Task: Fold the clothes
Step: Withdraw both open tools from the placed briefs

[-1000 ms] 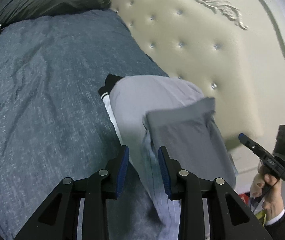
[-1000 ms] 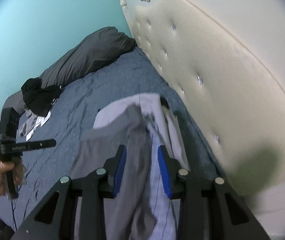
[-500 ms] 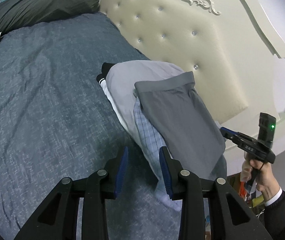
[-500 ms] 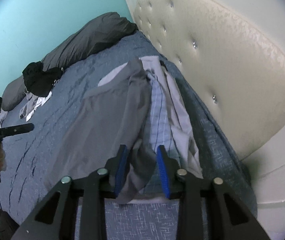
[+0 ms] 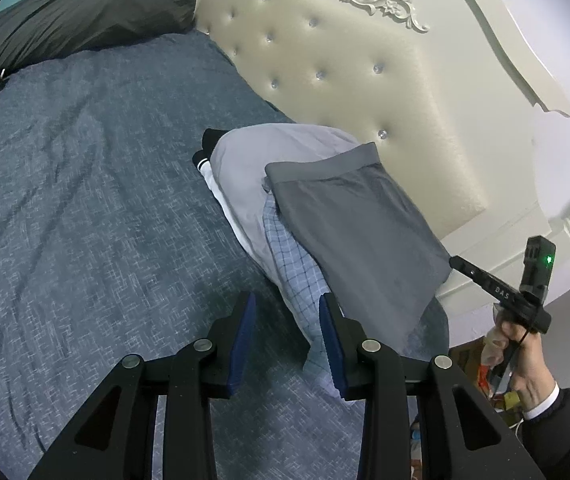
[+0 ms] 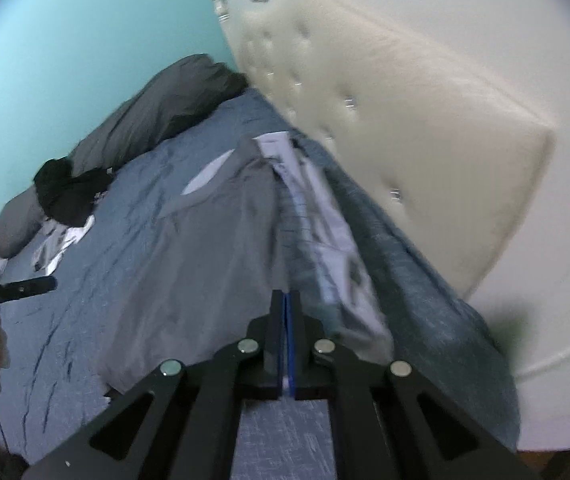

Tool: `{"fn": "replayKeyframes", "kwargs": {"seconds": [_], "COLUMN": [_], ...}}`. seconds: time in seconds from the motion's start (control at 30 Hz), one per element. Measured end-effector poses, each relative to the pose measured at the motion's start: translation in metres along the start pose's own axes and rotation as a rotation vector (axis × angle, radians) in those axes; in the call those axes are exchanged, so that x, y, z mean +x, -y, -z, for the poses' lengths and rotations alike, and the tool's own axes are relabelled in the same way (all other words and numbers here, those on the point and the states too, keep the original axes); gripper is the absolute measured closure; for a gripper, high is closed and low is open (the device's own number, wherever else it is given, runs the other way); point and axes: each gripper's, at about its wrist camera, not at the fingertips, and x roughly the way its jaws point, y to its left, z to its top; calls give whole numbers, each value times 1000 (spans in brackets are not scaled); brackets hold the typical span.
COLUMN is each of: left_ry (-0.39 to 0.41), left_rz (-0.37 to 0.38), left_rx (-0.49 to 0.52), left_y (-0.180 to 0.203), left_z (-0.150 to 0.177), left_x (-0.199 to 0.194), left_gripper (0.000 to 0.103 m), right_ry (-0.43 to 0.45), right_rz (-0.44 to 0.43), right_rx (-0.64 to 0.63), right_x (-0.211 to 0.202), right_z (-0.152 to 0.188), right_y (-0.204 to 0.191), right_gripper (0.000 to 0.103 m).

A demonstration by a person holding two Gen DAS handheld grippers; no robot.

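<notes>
Grey shorts (image 5: 349,240) now lying flat atop the folded pile (image 5: 245,184) by the headboard (image 5: 365,80), far right of bed. Right gripper (image 6: 286,300) has just let go & snapped together, empty. Left gripper (image 5: 287,312) hanging apart, holding nothing. Looks like this item's done; next garment pls.

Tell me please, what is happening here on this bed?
A person is folding clothes on a bed with a blue cover, holding a claw in each hand. A dark grey garment lies on a small pile beside the cream headboard, over a checked blue piece and a light grey one. The left claw is open and holds nothing. The right claw is shut at the near edge of the pile; whether it pinches cloth is unclear.
</notes>
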Motion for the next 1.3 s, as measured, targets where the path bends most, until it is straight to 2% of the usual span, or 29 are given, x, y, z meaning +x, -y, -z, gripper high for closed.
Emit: {"fn": "replayKeyframes", "kwargs": {"seconds": [0.2,0.37,0.5,0.6,0.7,0.83,0.97,1.23,1.3], "left_ry": [-5,-5,3,6,5,2,-1,-4,-4], "left_rz": [4,5,1,-2,-3,2,2,1,3], "left_rx": [1,9,2,-1,0,6,13,11,12], "left_y": [3,3,0,-2,-1,2,3,3,4], "left_z": [2,4,3,4,6,9,13,17,18], "left_x": [-1,-7,-12,-15,-15,-17,-18,-18,-18], "left_gripper": [66,66,66,65,65,64,64,64,64], "right_ry": [-28,-45,-6,39,46,3,-60,1,34], "right_rz": [-21,33,59,-4,-55,-58,9,44,16], "right_rx": [57,58,78,69,38,11,15,95,99], "right_x": [13,18,8,0,0,13,31,15,7], "right_z": [4,4,2,-2,-4,-2,6,13,13], "right_y": [14,18,22,18,5,-8,-5,13,12], "right_gripper": [102,102,102,102,102,102,102,102,101]}}
